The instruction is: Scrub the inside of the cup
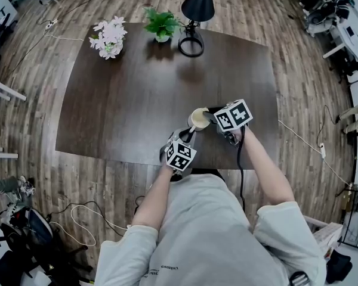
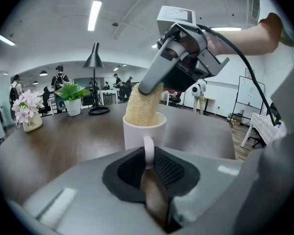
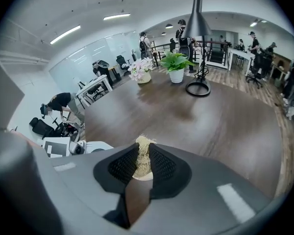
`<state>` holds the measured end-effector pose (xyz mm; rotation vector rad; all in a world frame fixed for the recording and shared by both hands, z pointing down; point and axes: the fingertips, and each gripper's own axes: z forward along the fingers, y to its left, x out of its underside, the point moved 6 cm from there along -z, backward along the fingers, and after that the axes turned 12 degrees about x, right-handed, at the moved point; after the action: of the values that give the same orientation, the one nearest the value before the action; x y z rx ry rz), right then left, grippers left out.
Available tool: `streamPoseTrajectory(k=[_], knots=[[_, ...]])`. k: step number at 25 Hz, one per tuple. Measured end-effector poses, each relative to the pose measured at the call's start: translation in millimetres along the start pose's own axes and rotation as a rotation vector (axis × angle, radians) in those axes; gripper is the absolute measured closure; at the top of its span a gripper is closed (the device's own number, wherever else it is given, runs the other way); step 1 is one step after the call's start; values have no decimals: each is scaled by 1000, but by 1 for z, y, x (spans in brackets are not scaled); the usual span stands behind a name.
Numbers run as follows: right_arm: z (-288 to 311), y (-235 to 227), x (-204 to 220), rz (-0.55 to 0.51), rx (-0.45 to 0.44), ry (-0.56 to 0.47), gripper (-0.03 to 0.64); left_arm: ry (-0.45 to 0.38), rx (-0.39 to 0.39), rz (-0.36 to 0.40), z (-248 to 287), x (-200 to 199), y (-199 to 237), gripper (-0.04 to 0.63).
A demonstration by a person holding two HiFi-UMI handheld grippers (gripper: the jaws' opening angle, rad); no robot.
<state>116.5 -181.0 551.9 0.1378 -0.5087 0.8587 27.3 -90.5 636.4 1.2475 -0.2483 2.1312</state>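
I see the white cup [image 1: 198, 118] at the near edge of the dark table [image 1: 125, 106], right of centre. My left gripper [image 1: 189, 135] is clamped on its handle [image 2: 148, 151]. My right gripper [image 1: 213, 117] pinches a loofah scrubber [image 2: 142, 104], whose end sits inside the cup. Flowers [image 1: 109, 37], a plant [image 1: 161, 23] and a lamp [image 1: 194, 16] stand along the far edge.
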Motion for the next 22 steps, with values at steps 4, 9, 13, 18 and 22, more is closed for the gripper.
streamPoseTrajectory(k=[4,9,13,18,22], knots=[[-6,-11,2,41,5,-17,529,0,5,-4,0,1,2,543],[-21,-15,4,73,-8,-60,529,-8,-1,-13,-1,2,4,543],[-35,-21,8,97,9,-91,529,-7,-2,-17,-1,2,4,543],[-49,-32,24,163,30,-119,529,-10,-22,-30,-2,5,4,542],[-61,-35,37,178,81,-141,529,-22,-59,-81,-9,-1,6,535]])
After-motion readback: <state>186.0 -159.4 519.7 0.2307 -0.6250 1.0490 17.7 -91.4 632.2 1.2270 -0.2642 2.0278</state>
